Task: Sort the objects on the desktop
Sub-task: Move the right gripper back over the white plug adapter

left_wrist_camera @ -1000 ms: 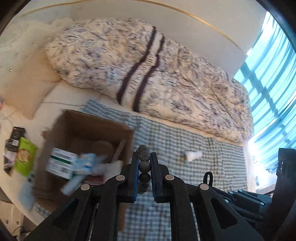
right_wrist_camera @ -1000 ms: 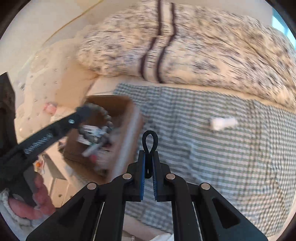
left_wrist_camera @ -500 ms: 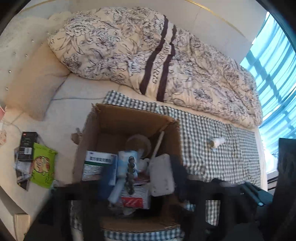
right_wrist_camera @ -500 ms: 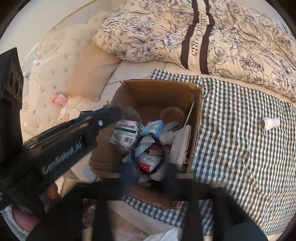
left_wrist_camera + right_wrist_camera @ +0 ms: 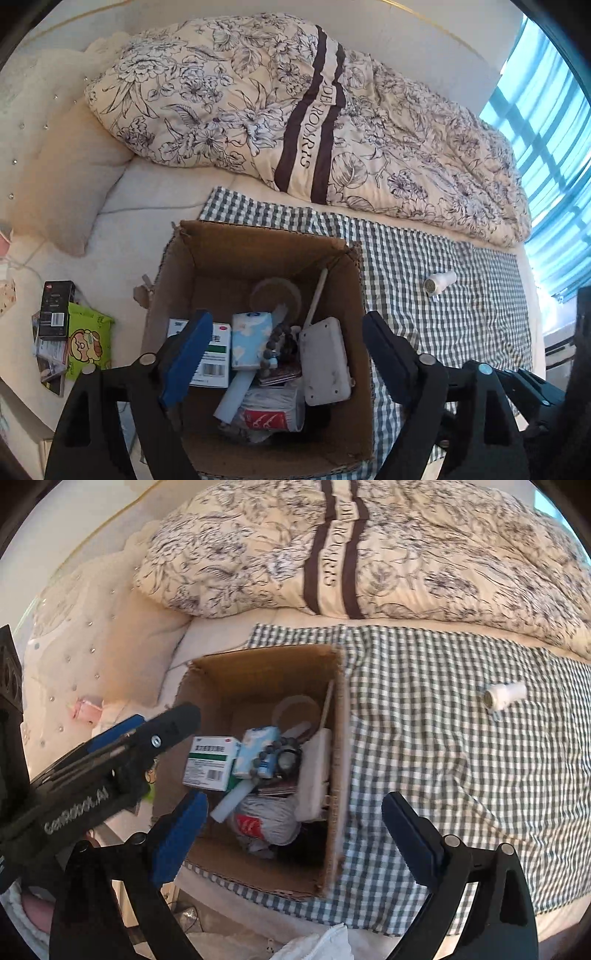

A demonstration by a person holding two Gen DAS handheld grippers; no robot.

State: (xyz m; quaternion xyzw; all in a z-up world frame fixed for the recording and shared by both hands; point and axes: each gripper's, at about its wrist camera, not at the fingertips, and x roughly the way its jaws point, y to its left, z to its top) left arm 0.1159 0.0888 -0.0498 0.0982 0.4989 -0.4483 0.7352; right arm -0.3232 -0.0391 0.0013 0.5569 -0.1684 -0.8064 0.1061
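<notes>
Now both tools, left tool (image 5: 284,354) and right tool (image 5: 295,830), gape empty above the cardboard box (image 5: 258,251); the white bottle (image 5: 506,694), far right, could roll off if nudged carelessly.

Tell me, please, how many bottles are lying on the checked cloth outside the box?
1: a white bottle on its side on the checked cloth, right of the box. None else shows there.

The quilt (image 5: 314,122) in the upper middle of the frame bears "DE ROURRIS" on its brown-striped band; the left gripper's (image 5: 110,771) arm at the left edge reads "GenRobot.AI"
</notes>
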